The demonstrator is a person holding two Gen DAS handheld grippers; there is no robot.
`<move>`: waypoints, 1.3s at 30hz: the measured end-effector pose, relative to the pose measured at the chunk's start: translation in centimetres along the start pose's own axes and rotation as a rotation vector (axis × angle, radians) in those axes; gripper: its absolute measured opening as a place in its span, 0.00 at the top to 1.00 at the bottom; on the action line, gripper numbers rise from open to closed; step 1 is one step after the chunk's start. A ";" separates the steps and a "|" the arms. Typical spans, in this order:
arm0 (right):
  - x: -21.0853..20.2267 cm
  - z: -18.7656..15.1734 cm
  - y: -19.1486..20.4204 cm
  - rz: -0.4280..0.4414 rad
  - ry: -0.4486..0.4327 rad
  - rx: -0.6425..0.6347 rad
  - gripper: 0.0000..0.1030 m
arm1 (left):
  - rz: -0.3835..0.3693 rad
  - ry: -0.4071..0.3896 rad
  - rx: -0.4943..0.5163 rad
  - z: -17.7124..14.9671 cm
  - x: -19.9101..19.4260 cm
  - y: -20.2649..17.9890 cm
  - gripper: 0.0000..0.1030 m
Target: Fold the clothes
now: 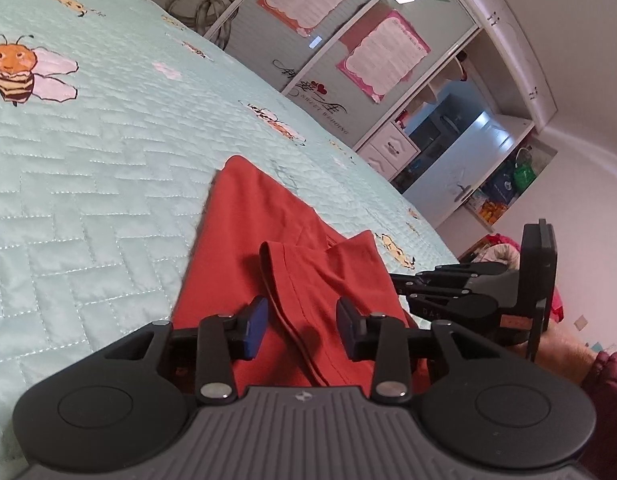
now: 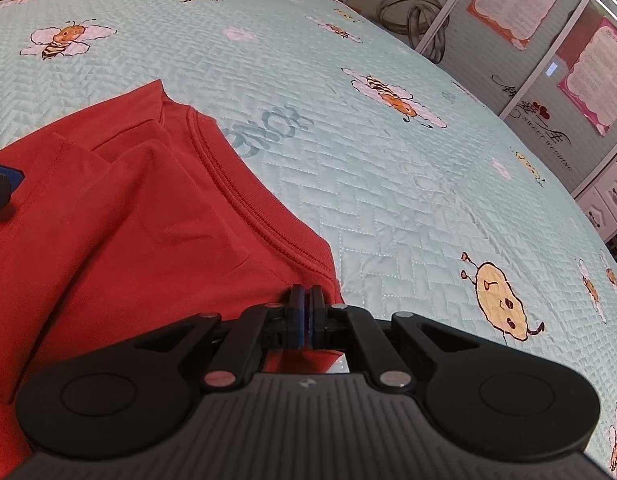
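The right hand-held gripper (image 2: pixel 307 312) was pinching the red shirt (image 2: pixel 140 216) at its shoulder corner by the ribbed collar (image 2: pixel 244 196). The left hand-held gripper (image 1: pixel 302 326) was spread above a hemmed sleeve (image 1: pixel 292 276). The soft knit shirt lay partly folded on the quilted, bee-printed bed (image 2: pixel 348 160), wardrobe doors (image 1: pixel 328 32) beyond.

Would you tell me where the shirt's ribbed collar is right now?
In the right wrist view, the ribbed collar runs diagonally along the red shirt edge, ending at the right gripper.
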State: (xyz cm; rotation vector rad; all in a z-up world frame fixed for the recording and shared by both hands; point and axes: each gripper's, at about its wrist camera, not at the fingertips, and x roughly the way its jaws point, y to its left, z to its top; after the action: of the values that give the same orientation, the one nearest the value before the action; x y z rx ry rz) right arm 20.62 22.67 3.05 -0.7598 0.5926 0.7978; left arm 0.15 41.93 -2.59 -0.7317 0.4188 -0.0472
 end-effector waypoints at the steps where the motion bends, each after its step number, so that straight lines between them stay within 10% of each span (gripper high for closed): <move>1: 0.0 0.0 0.1 -0.004 -0.001 0.001 0.99 | -0.002 0.002 -0.012 0.0 0.0 0.2 0.81; 4: 0.0 -0.1 0.3 -0.014 -0.004 0.009 0.98 | -0.019 0.006 -0.039 0.1 0.1 0.5 1.00; 11: 0.1 -0.6 0.0 -0.010 -0.022 0.063 0.98 | 0.073 -0.127 -0.024 1.3 -2.3 0.6 1.00; 25: -0.2 -0.8 -0.5 -0.018 -0.047 0.134 0.98 | 0.125 -0.053 -0.009 1.3 -1.1 0.8 1.00; 30: -2.5 0.0 -0.1 -0.169 -0.127 0.169 0.77 | 0.133 -0.085 -0.002 1.3 -1.3 0.7 0.76; 39: -5.5 4.5 5.5 0.148 -0.353 0.146 0.77 | 0.126 -0.100 -0.011 1.5 -1.1 0.8 0.68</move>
State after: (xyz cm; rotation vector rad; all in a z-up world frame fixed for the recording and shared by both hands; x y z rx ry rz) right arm 13.92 26.58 7.62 -0.4296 0.3862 0.9881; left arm -0.38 43.68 -1.74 -0.7135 0.3686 0.1104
